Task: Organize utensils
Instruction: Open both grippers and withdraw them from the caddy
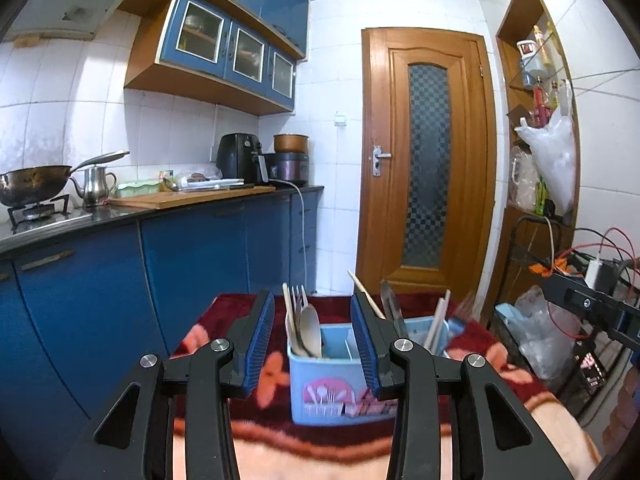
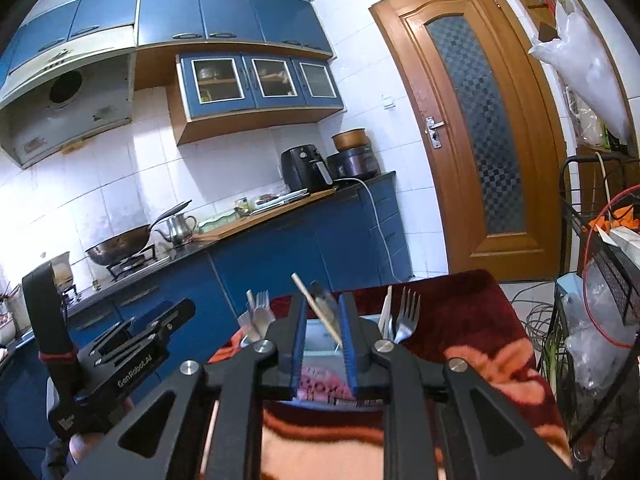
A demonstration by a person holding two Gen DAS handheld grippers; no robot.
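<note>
Blue kitchen cabinets (image 1: 192,248) and a wooden door (image 1: 428,152) back a blanket-covered surface (image 1: 256,392). Near its far edge stands the light-blue utensil holder (image 1: 324,384), holding spoons, forks and chopsticks. "GenRobot.AI" is readable on the left gripper (image 2: 140,344) only from the right wrist. Left gripper jaws spread, empty; right gripper (image 2: 323,328) jaws narrowly apart, pinching nothing.

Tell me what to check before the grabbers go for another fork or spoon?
1. Left gripper empty and open: ok.
2. Right gripper holding nothing: ok, pads apart, chopstick seems behind them.
3. Blue utensil holder upright on the blanket: ok.
4. Spoons standing in the left slot: ok.
5. Forks in the right slot: ok.
6. Loose utensils left on the blanket: cannot tell.
</note>
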